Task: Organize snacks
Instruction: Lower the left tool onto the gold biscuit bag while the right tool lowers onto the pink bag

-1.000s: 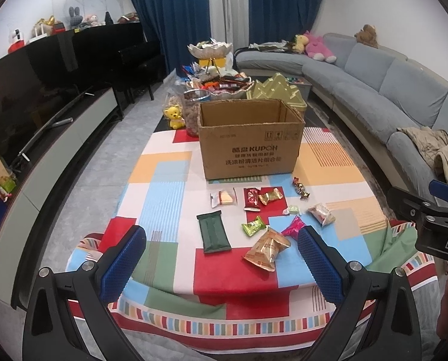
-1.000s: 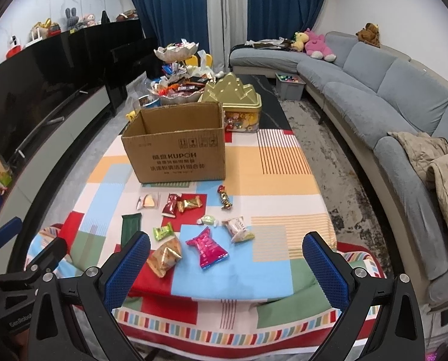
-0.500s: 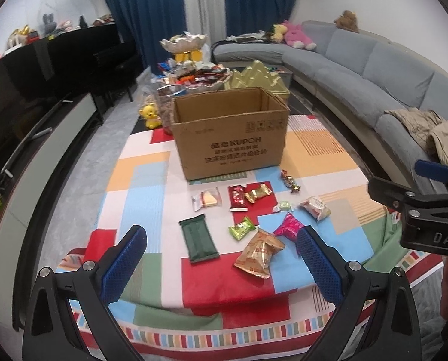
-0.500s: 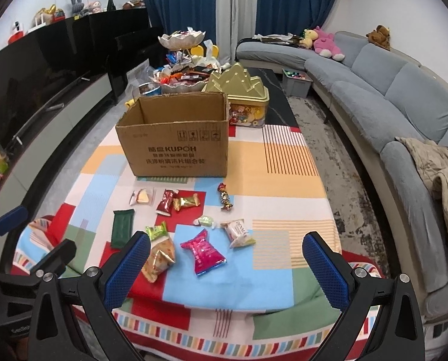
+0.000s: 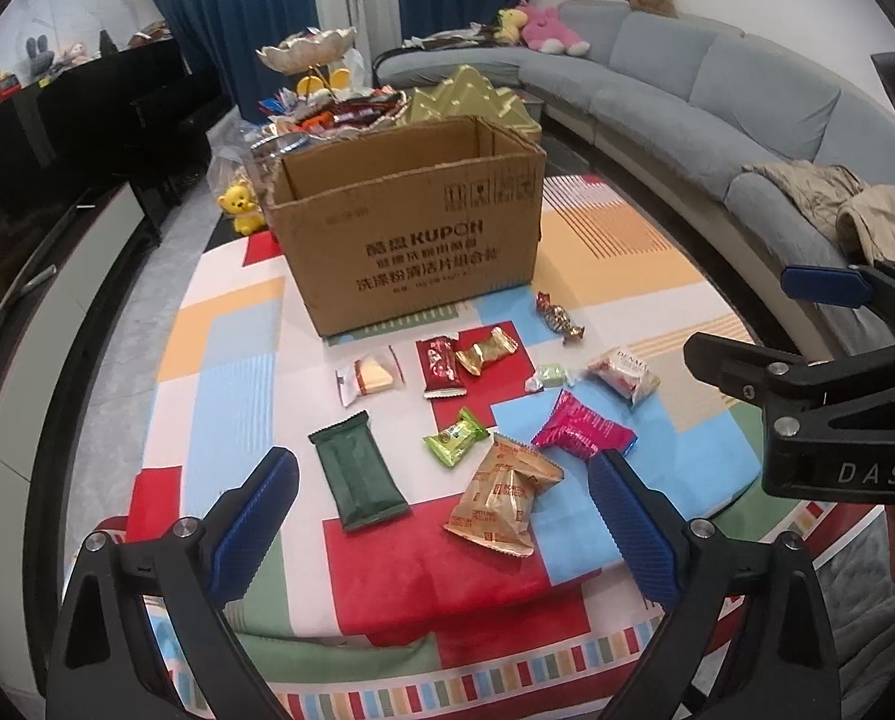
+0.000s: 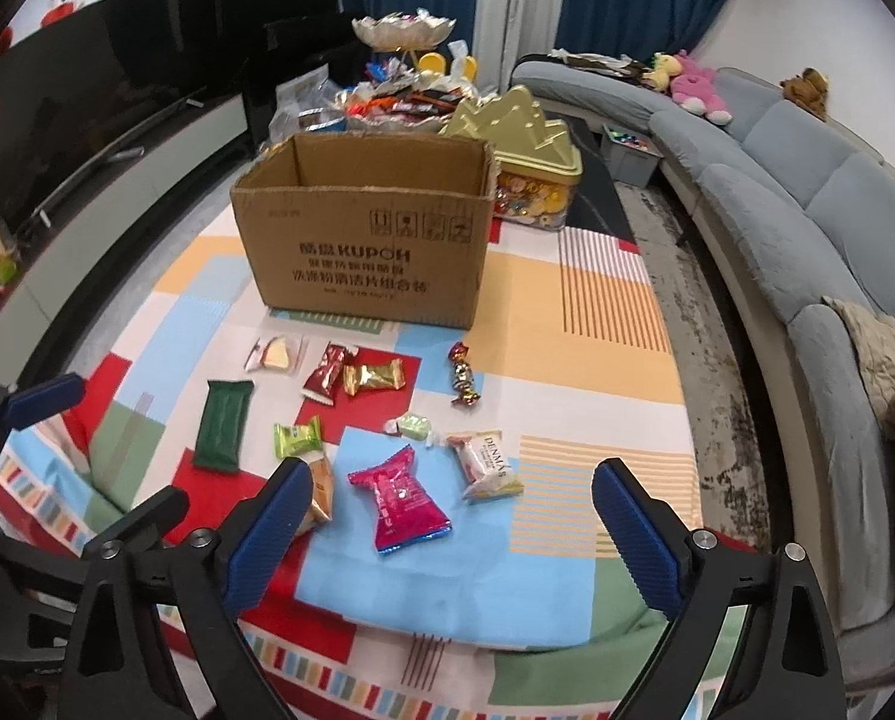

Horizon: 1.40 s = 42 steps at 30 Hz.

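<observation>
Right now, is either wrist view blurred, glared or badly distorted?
Left wrist view: snacks such as the dark green packet are sharp; fisheye bends the sofa, corners vignetted black. Right wrist view: slightly softer, the print on the cardboard box is smeared; the black cabinet front shows mild reflections, no harsh glare.

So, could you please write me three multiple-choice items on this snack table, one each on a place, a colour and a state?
1. Where does the cardboard box stand?
A. beyond the loose snacks
B. on the sofa
C. on the floor

2. What colour is the long flat wrapper nearest the left gripper?
A. yellow
B. dark green
C. white

3. How is the right gripper?
A. shut on a packet
B. open, holding nothing
C. inside the box

Answers: 1 A, the box sits on the patchwork cloth behind the snacks. 2 B, its foil is dark green. 3 B, its blue pads stand wide apart above the pink packet, untouched.
</observation>
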Available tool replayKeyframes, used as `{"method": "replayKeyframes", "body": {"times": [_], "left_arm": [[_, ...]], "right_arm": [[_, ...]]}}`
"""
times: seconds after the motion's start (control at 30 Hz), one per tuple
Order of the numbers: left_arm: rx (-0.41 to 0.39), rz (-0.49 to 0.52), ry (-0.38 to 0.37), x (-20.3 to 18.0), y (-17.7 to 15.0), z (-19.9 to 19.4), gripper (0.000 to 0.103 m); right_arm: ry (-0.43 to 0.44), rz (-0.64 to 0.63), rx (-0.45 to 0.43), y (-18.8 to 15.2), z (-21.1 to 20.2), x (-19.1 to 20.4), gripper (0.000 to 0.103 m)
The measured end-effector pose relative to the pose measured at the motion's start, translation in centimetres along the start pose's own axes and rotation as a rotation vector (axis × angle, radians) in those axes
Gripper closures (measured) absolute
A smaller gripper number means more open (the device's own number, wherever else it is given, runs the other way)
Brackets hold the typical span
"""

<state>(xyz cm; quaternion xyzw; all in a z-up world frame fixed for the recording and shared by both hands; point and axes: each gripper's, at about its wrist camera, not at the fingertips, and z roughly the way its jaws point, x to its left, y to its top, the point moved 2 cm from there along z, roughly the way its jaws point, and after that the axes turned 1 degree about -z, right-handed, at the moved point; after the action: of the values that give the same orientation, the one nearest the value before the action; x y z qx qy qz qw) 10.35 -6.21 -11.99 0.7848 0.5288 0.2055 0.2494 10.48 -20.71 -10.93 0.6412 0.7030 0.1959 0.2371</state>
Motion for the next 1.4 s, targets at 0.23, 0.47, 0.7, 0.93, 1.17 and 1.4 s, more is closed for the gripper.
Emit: {"method": "replayKeyframes", "body": {"times": [0.23,0.47,0.7,0.93,1.17,1.4], "left_arm": [[0.038,0.041,-0.026,-0.7,-0.6,2.9,0.012],[0.088,0.054,-0.055,-0.9,-1.3,5.7,0.018],[0.126,0.066,-0.097,-1.3,-2.0,8.2,0.025],[0.159,0.071,-0.15,-1.6,-2.5,10.0,0.032],[0.195,0.075,-0.168,-1.9,-3.1,11.5,0.038],[0.221,0.072,-0.192,-2.1,-3.5,12.7,0.043]], "right_arm": [[0.027,-0.059,0.041,-0.9,2.9,0.5,0.014],[0.072,-0.118,0.083,-1.7,5.5,1.2,0.021],[0.113,-0.179,0.091,-1.9,7.3,2.2,0.028],[0.161,-0.22,0.116,-2.2,9.5,2.7,0.04],[0.194,-0.234,0.164,-3.0,11.5,2.9,0.047],[0.211,-0.223,0.202,-3.7,13.3,3.1,0.049]]}}
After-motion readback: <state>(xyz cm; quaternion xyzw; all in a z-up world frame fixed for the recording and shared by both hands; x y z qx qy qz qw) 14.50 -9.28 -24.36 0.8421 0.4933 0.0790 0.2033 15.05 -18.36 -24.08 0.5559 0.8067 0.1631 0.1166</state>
